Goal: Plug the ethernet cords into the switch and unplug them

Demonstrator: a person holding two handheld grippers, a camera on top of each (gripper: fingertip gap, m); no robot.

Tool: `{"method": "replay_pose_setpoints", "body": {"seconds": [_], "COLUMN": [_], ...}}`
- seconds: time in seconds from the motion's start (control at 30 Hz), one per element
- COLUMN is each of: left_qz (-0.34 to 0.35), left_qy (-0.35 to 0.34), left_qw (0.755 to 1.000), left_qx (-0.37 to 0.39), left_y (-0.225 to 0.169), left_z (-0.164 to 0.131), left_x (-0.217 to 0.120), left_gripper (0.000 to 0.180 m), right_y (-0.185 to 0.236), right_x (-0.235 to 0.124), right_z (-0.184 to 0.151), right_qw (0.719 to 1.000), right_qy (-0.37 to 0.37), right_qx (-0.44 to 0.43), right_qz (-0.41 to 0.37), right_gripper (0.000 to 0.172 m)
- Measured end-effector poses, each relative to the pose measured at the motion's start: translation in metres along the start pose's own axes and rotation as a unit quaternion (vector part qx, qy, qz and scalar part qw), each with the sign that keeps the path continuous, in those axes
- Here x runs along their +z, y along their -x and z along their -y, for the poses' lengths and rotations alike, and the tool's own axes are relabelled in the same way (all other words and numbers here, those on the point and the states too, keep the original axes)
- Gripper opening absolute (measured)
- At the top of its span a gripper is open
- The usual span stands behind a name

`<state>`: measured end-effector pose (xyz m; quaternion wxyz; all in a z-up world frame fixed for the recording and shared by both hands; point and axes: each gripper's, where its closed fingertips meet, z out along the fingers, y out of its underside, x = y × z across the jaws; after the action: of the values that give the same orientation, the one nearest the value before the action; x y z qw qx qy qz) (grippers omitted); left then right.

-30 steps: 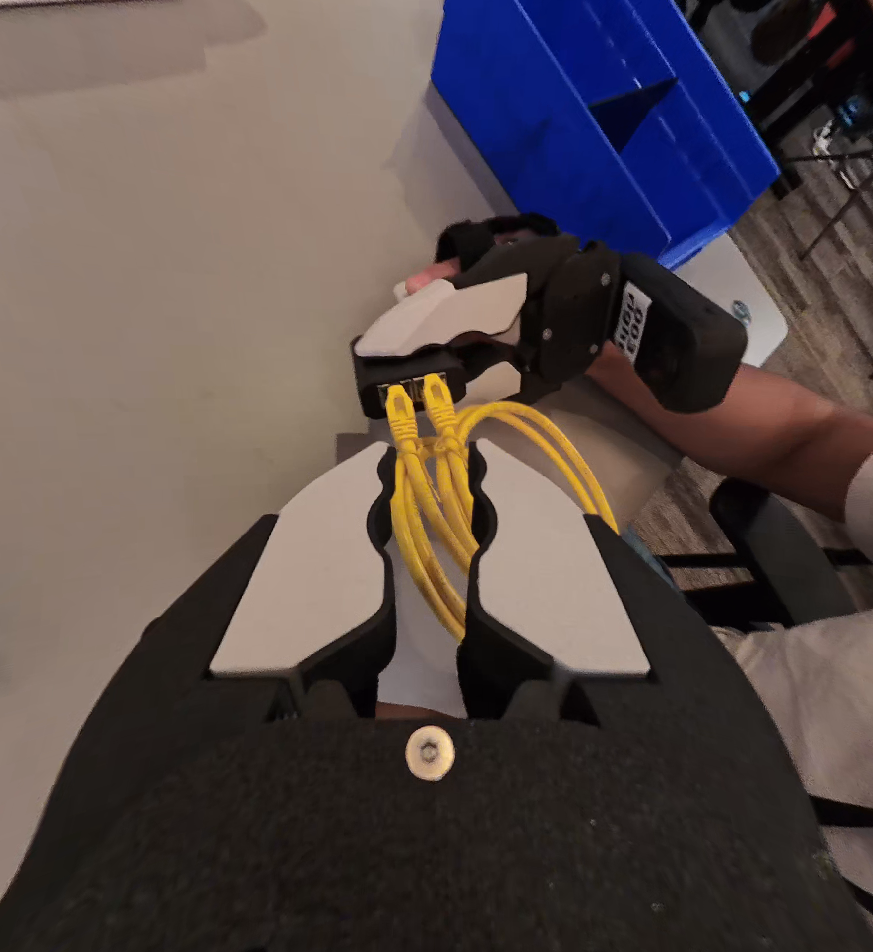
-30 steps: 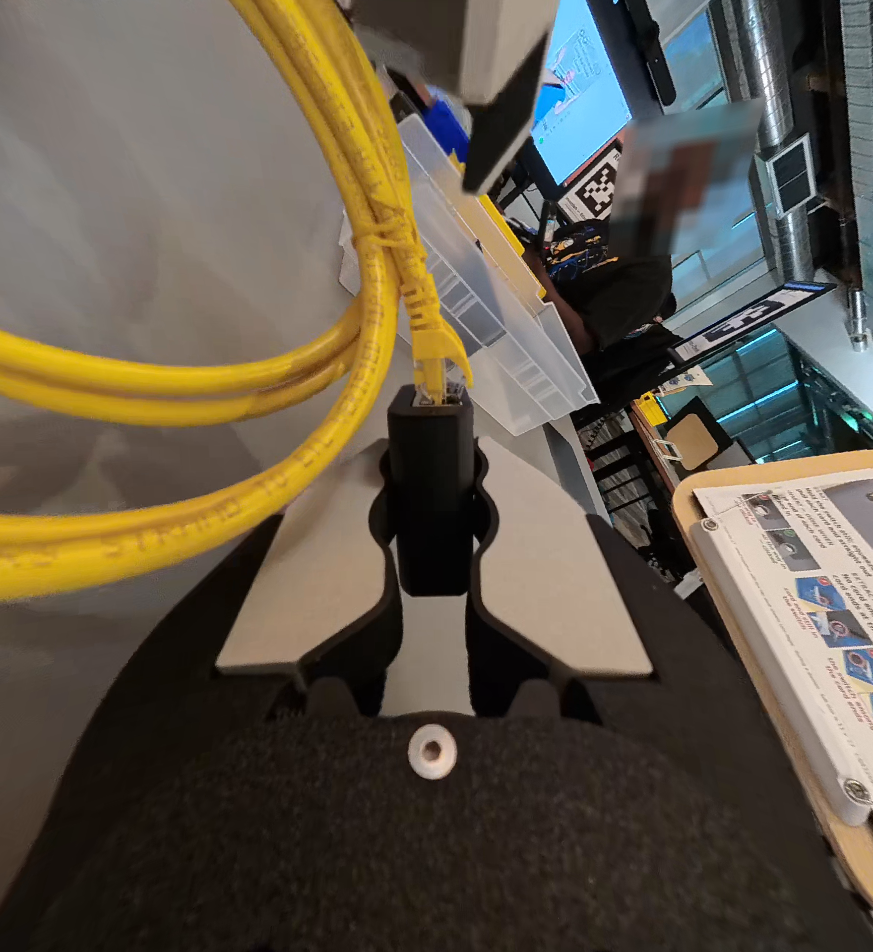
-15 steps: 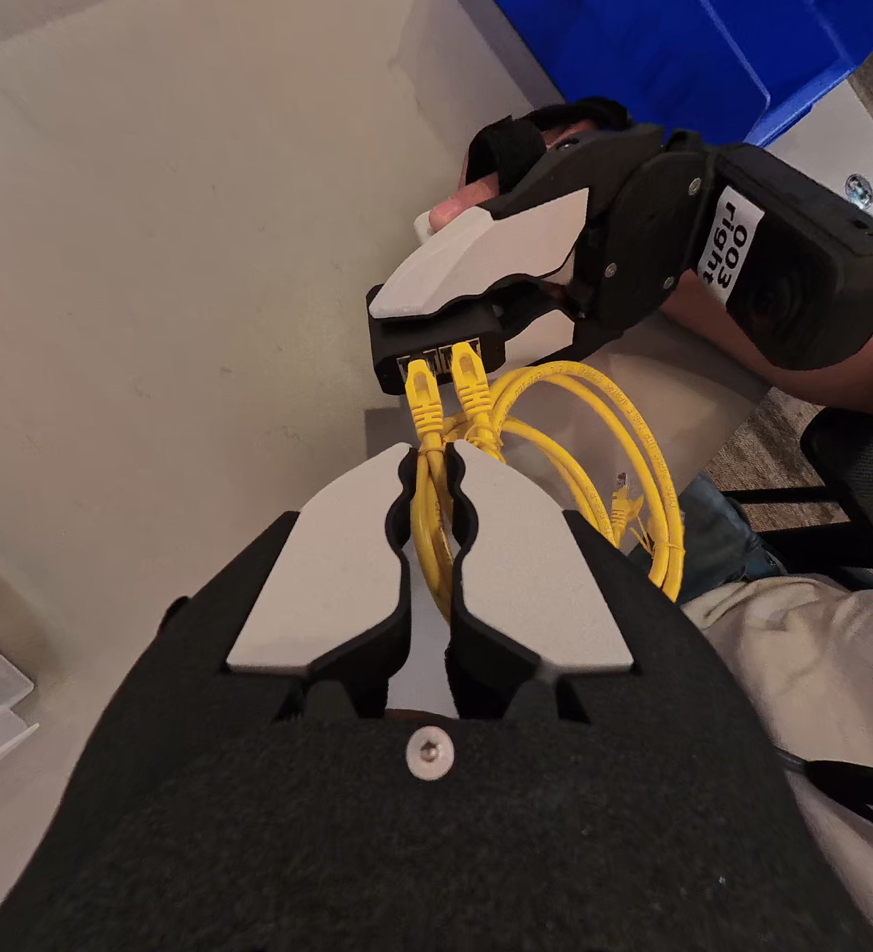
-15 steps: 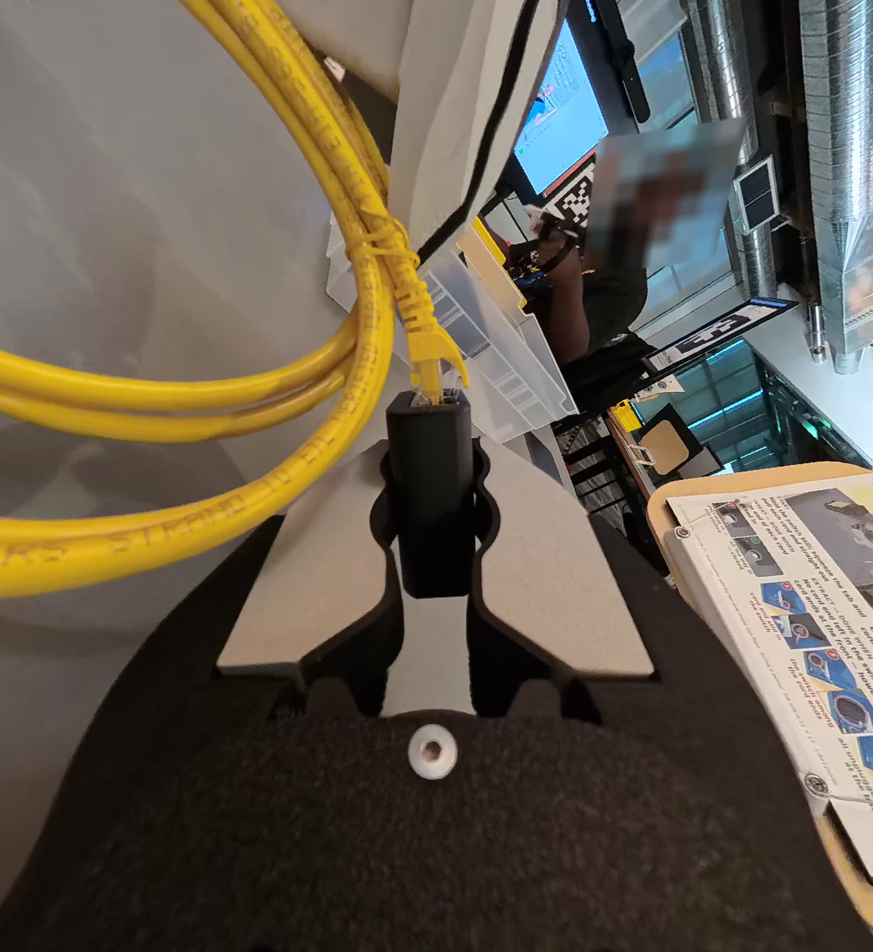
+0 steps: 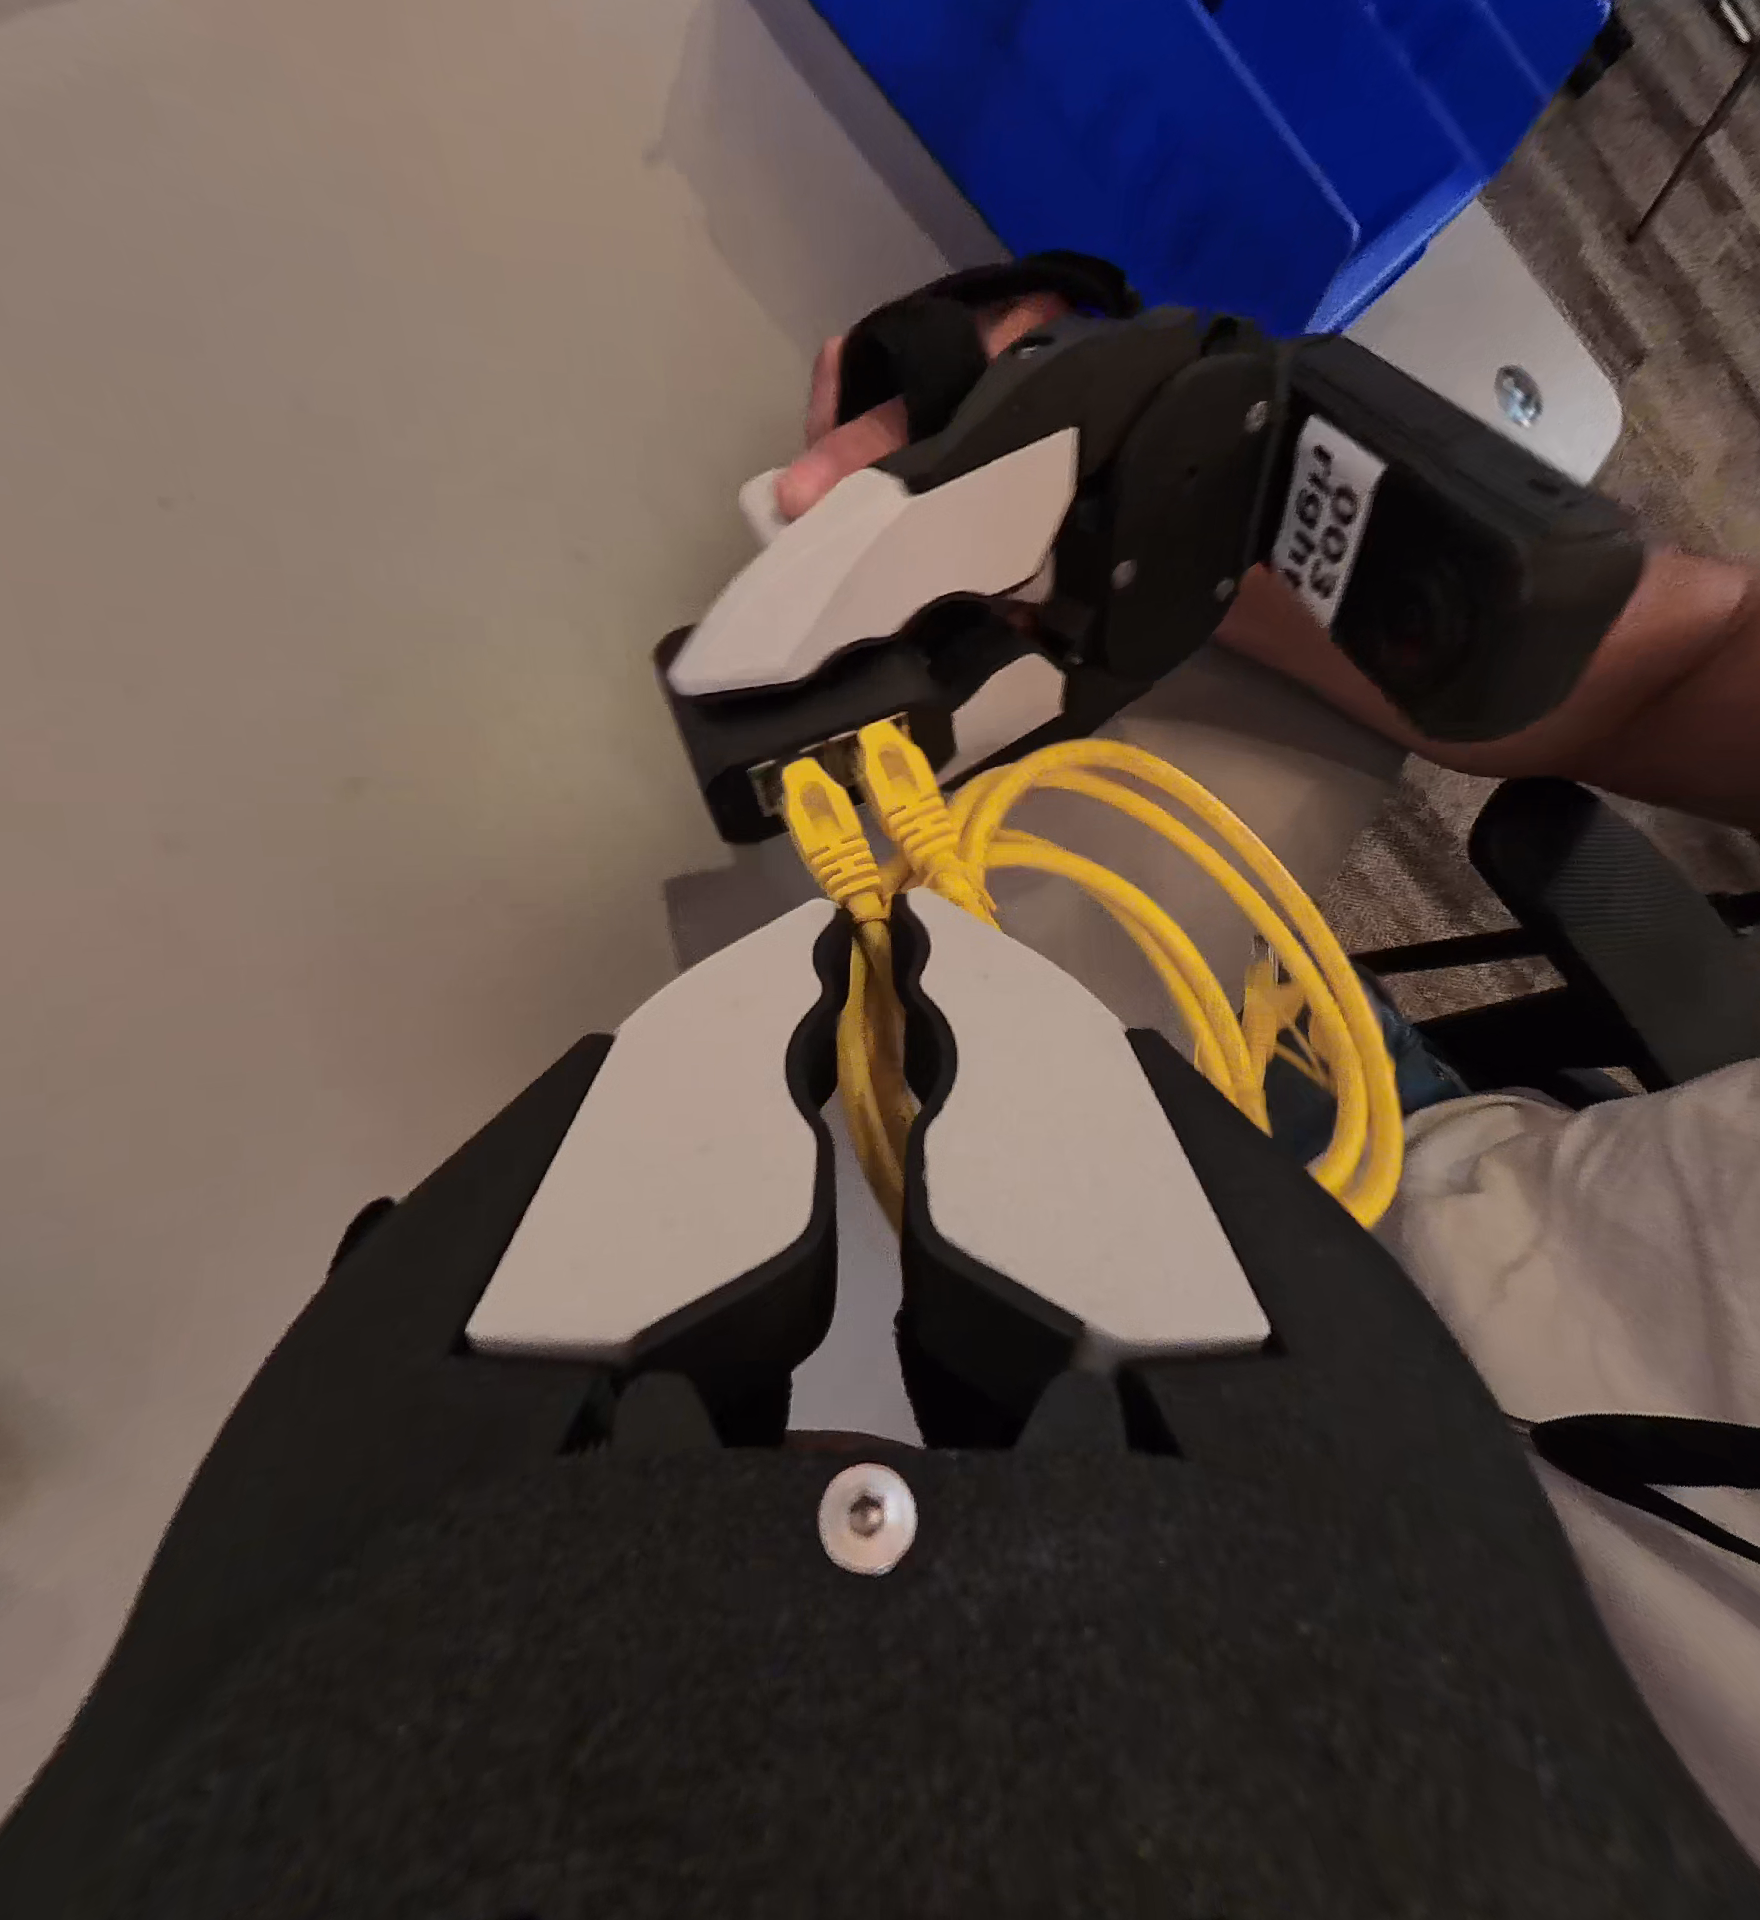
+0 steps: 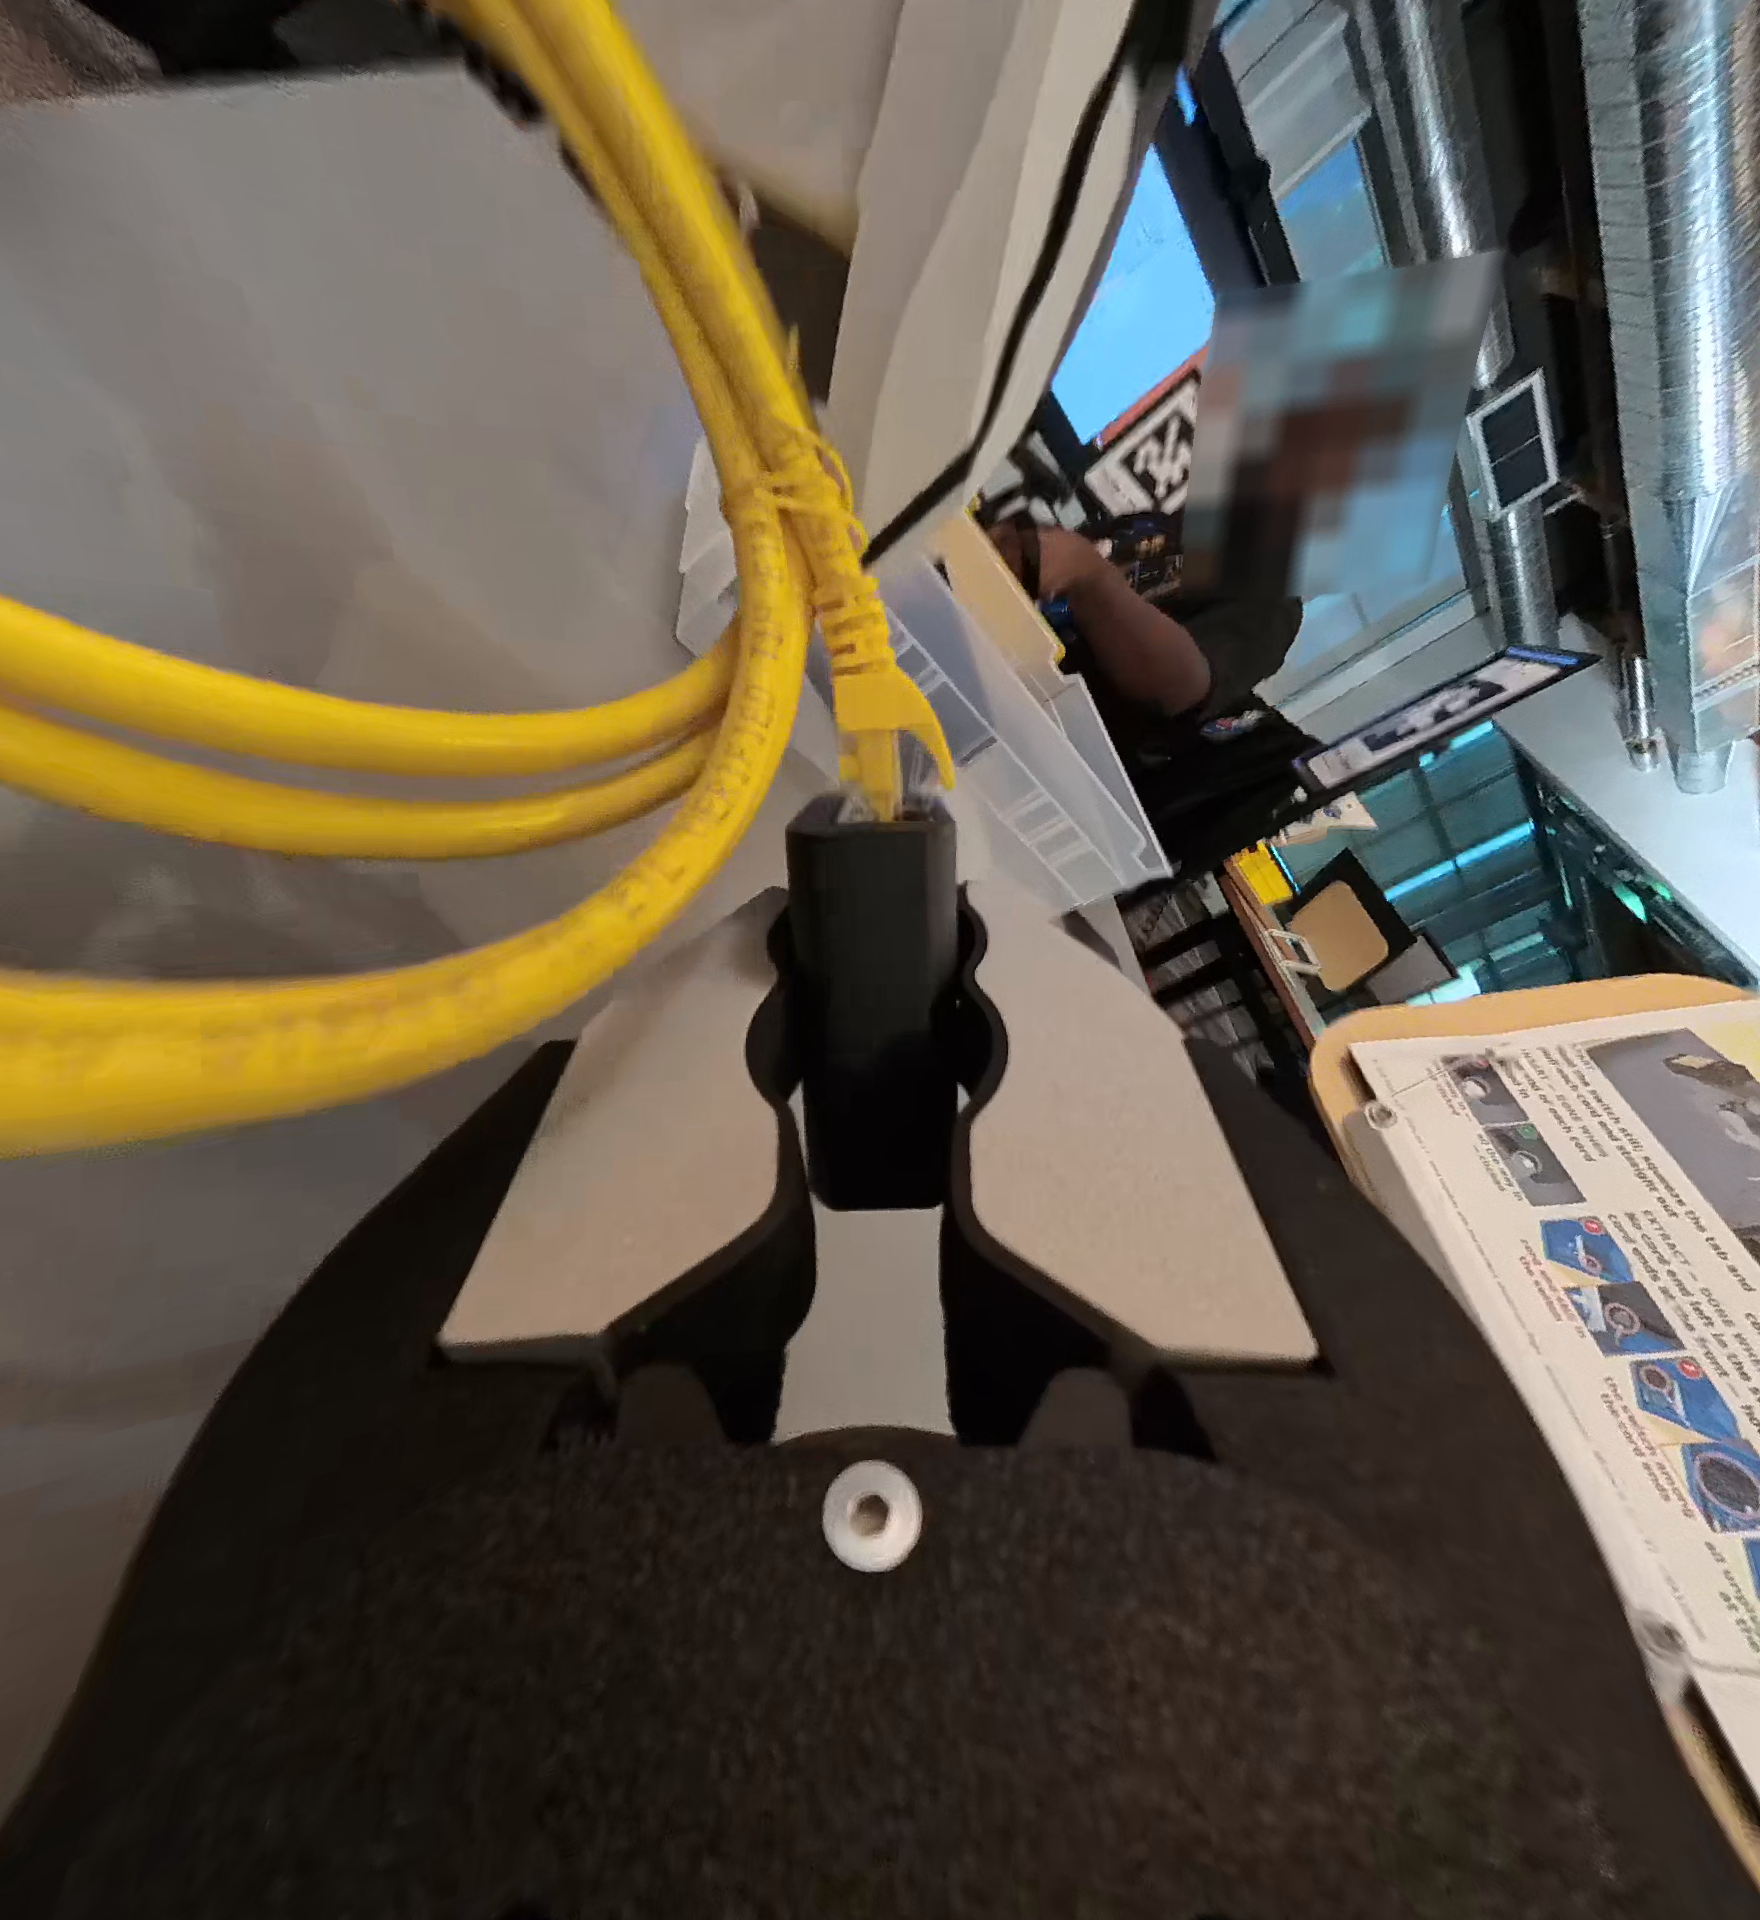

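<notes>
Left wrist view: left tool (image 5: 874, 925) nearly closed, its grey fingers (image 5: 710, 1122) pinching the yellow ethernet cords (image 5: 871, 1049) just behind the plugs. Two yellow plugs (image 5: 860, 800) sit in the ports of the black switch (image 5: 803, 727). Switch held off the counter (image 5: 232, 520), clamped top and bottom by the right tool (image 5: 855, 665), which a person's hand (image 5: 959, 343) carries. Rest of the cords loops out to the right in a bundle (image 5: 1302, 987), hanging past the counter edge over the person's lap. Blue bin (image 5: 1219, 135) at the far end of the counter.

Right wrist view: right tool (image 6: 871, 935) part open, both fingers (image 6: 668, 1143) pressed on the narrow sides of the black switch (image 6: 871, 1018), which stands straight out between them. One yellow plug (image 6: 871, 707) seen entering its far end; motion blur there. Thick yellow cord loops (image 6: 336, 748) sweep off to the left. Left tool's grey finger (image 6: 959, 260) close above the cords. Clear plastic bin (image 6: 1021, 769) behind, printed instruction sheet (image 6: 1634, 1299) on a board at right.
</notes>
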<state>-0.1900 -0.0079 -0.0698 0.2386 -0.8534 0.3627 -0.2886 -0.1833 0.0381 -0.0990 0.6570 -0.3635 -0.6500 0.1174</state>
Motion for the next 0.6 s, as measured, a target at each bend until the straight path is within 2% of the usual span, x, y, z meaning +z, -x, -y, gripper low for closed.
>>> {"method": "replay_pose_setpoints", "body": {"seconds": [0.1, 0.17, 0.2, 0.23, 0.27, 0.3, 0.33, 0.43, 0.47, 0.5, 0.53, 0.6], "left_qz": [-0.029, -0.038, 0.006, 0.065, 0.064, 0.022, 0.023, 0.089, 0.103, 0.120, 0.133, 0.129], "left_qy": [0.014, 0.001, -0.013, -0.017, -0.011, -0.011, -0.025, -0.075, -0.094, -0.107, -0.112, -0.107], "left_qw": [0.999, 0.999, 1.000, 0.997, 0.998, 1.000, 0.999, 0.991, 0.987, 0.982, 0.979, 0.976], "left_qx": [0.017, 0.009, 0.012, 0.025, 0.017, 0.000, 0.004, 0.061, 0.080, 0.097, 0.111, 0.135], "left_y": [-0.020, -0.026, -0.015, 0.003, 0.005, -0.007, -0.011, -0.010, -0.009, -0.004, 0.003, 0.012], "left_z": [-0.003, 0.003, 0.007, 0.009, 0.007, 0.007, 0.011, 0.026, 0.028, 0.027, 0.022, 0.005], "left_x": [0.011, 0.011, 0.009, 0.008, 0.010, 0.010, 0.006, -0.019, -0.026, -0.030, -0.031, -0.024], "left_gripper": [0.005, 0.000, 0.000, 0.000, 0.000, 0.000, 0.000, 0.000, 0.001, 0.010, 0.018, 0.025], "right_y": [0.007, 0.011, 0.011, 0.014, 0.018, 0.024, 0.025, 0.015, 0.010, 0.005, 0.001, -0.002], "right_x": [0.005, 0.006, 0.006, 0.006, 0.010, 0.014, 0.016, 0.008, 0.006, 0.005, 0.003, 0.001], "right_z": [-0.015, -0.012, -0.009, 0.009, 0.021, 0.022, 0.015, -0.002, -0.006, -0.006, -0.003, 0.003], "right_qw": [0.998, 0.998, 0.999, 0.999, 0.998, 0.998, 0.997, 0.999, 0.999, 1.000, 1.000, 1.000], "right_qy": [0.052, 0.042, 0.037, -0.006, -0.012, 0.003, 0.026, 0.026, 0.027, 0.027, 0.021, 0.012], "right_qx": [-0.036, -0.038, -0.033, -0.038, -0.047, -0.059, -0.059, -0.018, -0.008, 0.000, 0.006, 0.017], "right_qz": [0.010, 0.016, 0.016, 0.023, 0.026, 0.036, 0.035, 0.024, 0.018, 0.013, 0.006, 0.003], "right_gripper": [0.024, 0.023, 0.024, 0.023, 0.024, 0.027, 0.024, 0.029, 0.028, 0.029, 0.024, 0.024]}}
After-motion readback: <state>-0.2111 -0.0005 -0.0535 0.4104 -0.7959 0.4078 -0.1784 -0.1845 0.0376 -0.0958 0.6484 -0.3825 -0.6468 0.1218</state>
